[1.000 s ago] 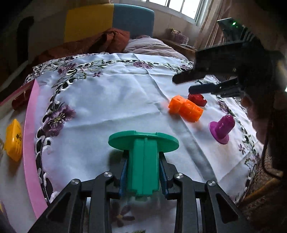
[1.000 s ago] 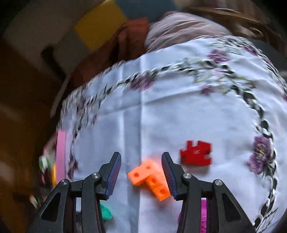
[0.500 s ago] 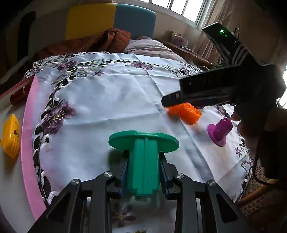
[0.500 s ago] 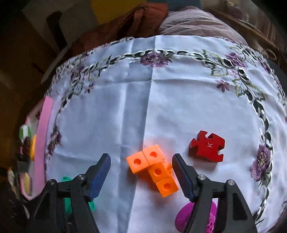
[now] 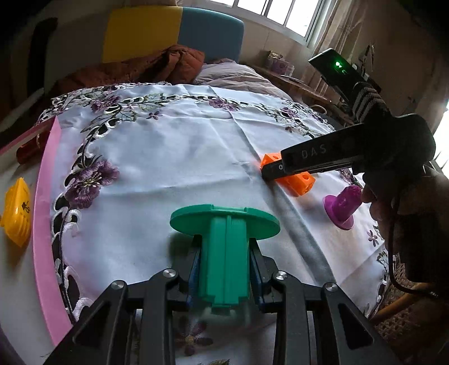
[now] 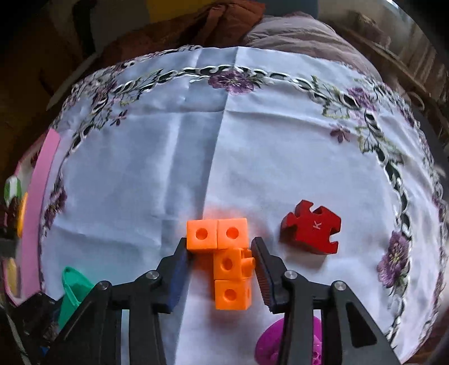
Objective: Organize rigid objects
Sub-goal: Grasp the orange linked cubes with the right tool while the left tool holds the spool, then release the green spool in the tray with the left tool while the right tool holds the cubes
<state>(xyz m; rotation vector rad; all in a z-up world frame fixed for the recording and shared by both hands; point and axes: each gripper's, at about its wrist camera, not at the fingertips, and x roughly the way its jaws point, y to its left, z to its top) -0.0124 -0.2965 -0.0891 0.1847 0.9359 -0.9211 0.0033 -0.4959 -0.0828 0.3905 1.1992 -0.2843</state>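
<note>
place: home bedroom | evidence: bed with padded headboard; rumpled quilt; embroidered tablecloth; window

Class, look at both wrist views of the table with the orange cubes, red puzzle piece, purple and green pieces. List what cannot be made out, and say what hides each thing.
- Red puzzle piece: absent from the left wrist view, behind the right gripper.
- Purple piece: in the right wrist view, cut by the bottom edge and gripper frame.
- Orange cubes: in the left wrist view, partly covered by the right gripper.
- Green piece: in the right wrist view, mostly hidden behind the finger.
- Yellow object: its marking is too small.
</note>
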